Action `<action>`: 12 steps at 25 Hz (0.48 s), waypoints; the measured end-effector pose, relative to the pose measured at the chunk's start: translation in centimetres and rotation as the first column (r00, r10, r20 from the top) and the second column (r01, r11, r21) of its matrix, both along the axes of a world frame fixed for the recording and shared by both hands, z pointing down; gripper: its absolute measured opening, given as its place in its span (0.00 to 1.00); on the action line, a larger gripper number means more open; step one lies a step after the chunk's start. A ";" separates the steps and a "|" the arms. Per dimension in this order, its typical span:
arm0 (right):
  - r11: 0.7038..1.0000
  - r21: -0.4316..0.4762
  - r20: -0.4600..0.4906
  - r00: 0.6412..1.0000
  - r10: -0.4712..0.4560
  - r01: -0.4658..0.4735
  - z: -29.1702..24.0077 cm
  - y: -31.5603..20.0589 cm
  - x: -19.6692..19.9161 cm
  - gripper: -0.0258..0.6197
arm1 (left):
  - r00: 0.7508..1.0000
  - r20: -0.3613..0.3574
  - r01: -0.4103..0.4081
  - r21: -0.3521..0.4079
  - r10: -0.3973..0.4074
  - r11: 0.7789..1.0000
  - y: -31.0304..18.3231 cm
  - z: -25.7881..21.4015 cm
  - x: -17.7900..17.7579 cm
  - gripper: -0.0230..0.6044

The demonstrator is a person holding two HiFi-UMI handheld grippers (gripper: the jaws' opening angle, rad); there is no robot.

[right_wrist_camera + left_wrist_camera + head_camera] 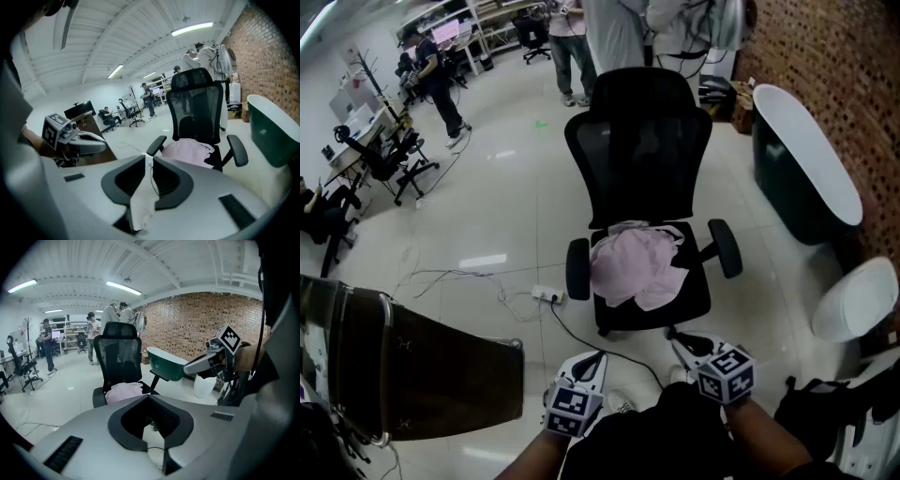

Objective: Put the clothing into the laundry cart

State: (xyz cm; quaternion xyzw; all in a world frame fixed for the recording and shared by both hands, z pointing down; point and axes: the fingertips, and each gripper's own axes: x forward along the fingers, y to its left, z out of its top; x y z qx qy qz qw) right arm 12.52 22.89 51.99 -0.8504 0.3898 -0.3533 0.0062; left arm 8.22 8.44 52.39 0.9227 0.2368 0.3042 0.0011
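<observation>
Pink clothing [628,267] heaped on office chair [637,150], well beyond both grippers; left gripper [597,356] clenched empty, right gripper [675,336] barely parted, empty.

Pink clothing [633,267] on blk chair [642,141]; dk green tub [802,169], red brick wall [844,56].
</observation>
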 end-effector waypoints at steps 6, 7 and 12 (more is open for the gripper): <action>1.000 -0.013 0.000 1.000 -0.025 0.025 1.2 -1.6 4.0 0.15 | 1.000 0.003 0.026 0.009 -0.026 1.000 -2.1 1.0 3.4 0.03; 0.999 -0.016 0.004 0.999 -0.032 0.032 1.5 -1.8 4.8 0.15 | 0.999 0.004 0.032 0.010 -0.032 0.999 -2.4 1.1 4.0 0.03; 0.996 -0.043 0.042 0.996 -0.077 0.079 4.0 -1.9 10.0 0.15 | 0.996 0.019 0.089 0.014 -0.089 0.996 -3.0 2.2 7.8 0.03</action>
